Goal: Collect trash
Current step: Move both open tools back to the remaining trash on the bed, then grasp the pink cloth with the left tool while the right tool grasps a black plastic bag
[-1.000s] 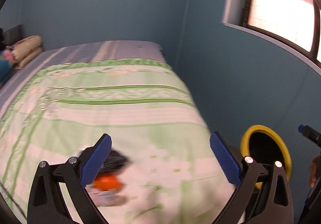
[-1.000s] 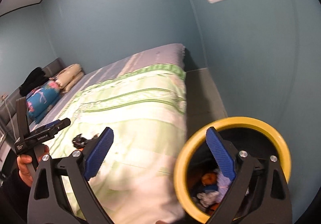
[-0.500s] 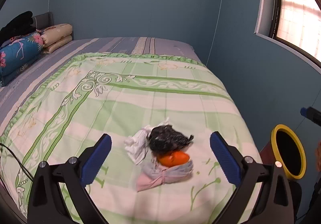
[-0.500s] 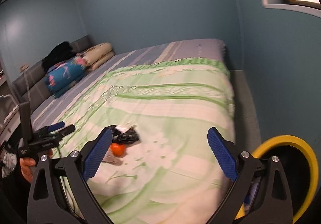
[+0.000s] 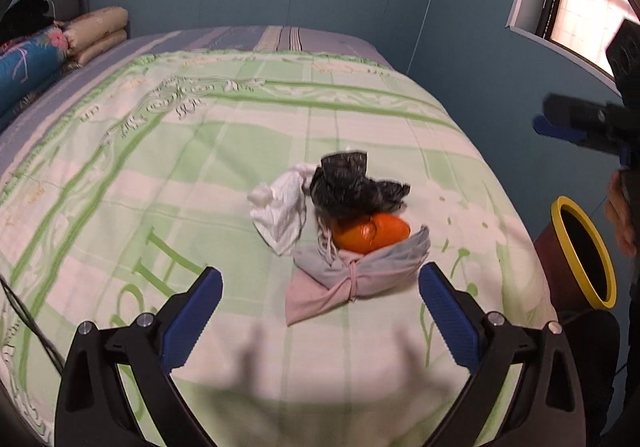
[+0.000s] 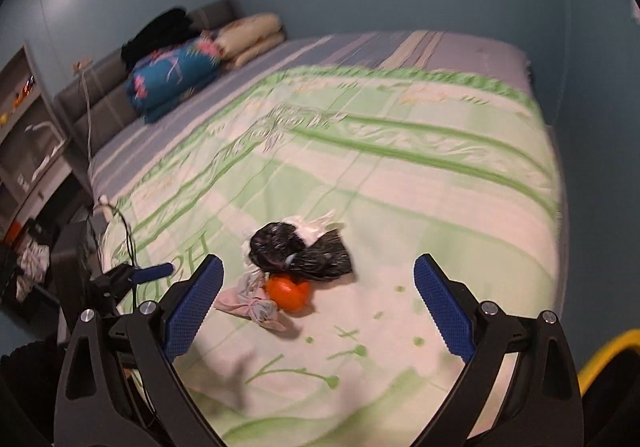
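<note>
At the bottom of each wrist view, the left gripper [image 5: 320, 311] and the right gripper [image 6: 318, 307] hover above the bed with jaws spread wide, holding nothing. Just beyond them, mid-frame on the green-and-white bedspread [image 5: 160, 175], lies the trash in one touching heap: a knotted grey-pink cloth [image 5: 352, 279] nearest, an orange ball [image 5: 370, 233] behind it, then a crumpled black bag [image 5: 348, 187] beside white tissue [image 5: 280, 215]. At the right edge stands a yellow-rimmed bin [image 5: 580, 247]. Pillows [image 5: 96, 33] are stacked at the upper left.
</note>
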### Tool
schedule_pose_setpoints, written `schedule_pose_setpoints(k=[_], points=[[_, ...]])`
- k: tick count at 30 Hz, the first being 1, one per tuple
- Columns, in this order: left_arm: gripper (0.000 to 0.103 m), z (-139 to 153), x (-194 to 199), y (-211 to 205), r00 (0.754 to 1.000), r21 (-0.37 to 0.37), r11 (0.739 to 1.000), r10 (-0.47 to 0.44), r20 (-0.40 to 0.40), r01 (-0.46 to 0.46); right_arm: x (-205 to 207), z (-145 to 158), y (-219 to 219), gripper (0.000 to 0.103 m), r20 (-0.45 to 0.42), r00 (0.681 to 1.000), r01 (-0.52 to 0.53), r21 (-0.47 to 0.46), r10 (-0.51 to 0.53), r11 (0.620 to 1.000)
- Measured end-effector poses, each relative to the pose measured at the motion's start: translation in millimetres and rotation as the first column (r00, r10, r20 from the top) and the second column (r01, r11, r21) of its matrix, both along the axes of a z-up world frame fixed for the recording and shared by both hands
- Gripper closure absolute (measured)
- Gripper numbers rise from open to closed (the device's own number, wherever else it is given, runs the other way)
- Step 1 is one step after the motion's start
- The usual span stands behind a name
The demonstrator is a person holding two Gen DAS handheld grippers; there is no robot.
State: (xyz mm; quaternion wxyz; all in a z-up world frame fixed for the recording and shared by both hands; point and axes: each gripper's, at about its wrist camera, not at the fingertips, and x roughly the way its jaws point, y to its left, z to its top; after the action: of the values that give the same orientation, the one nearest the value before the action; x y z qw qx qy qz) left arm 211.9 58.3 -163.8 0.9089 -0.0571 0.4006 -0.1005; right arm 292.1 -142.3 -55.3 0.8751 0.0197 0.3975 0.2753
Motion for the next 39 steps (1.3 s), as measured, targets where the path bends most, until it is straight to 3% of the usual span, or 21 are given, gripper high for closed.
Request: schedule_pose_setpoints(k=[3, 12, 21, 27, 31, 35, 39], points=[[0.008, -14.8, 6.4, 0.6, 1.000, -0.003, 1.000, -0.003, -0.024, 0.003, 20.2, -14.5, 24.7, 0.011, -0.049, 0.998, -0.037, -0.023, 0.035, 0.999], [0.008, -38.0, 24.5, 4.2, 0.997, -0.114, 0.993, 0.000, -0.078, -0.009, 63.1, -59.6, 72.9, 0.011, -0.225, 0.967, -0.123, -0.010, 0.118, 0.992], [0.009, -47.4, 31.8, -7.1, 0.997, -0.085, 0.996, 0.001, -0.082, -0.008, 83.4, -88.3, 99.8, 0.013, -0.311, 0.941, -0.143, -0.002, 0.135, 0.990], [0.034, -53.2, 38.0, -18.4, 0.995, -0.044, 0.999, -0.011, -0.100, 0.006, 94.3, -100.7, 111.0, 0.025, -0.327, 0.936, -0.156, -0.052, 0.131, 0.986], [0.047, -54.4, 39.0, -24.7, 0.995, -0.038, 0.999, -0.019, -0.095, 0.015, 99.2, -110.7, 111.9, 0.037, -0.346, 0.930, -0.153, -0.070, 0.120, 0.986], [0.061, -53.6, 37.7, -27.3, 0.996, -0.037, 0.999, -0.032, -0.085, 0.029, 99.0, -115.9, 109.4, 0.058, -0.353, 0.929, -0.152, -0.084, 0.114, 0.985], [0.078, -51.7, 33.6, -32.8, 0.995, -0.009, 0.998, -0.062, -0.072, 0.062, 99.1, -117.5, 104.3, 0.065, -0.360, 0.927, -0.140, -0.078, 0.103, 0.987]])
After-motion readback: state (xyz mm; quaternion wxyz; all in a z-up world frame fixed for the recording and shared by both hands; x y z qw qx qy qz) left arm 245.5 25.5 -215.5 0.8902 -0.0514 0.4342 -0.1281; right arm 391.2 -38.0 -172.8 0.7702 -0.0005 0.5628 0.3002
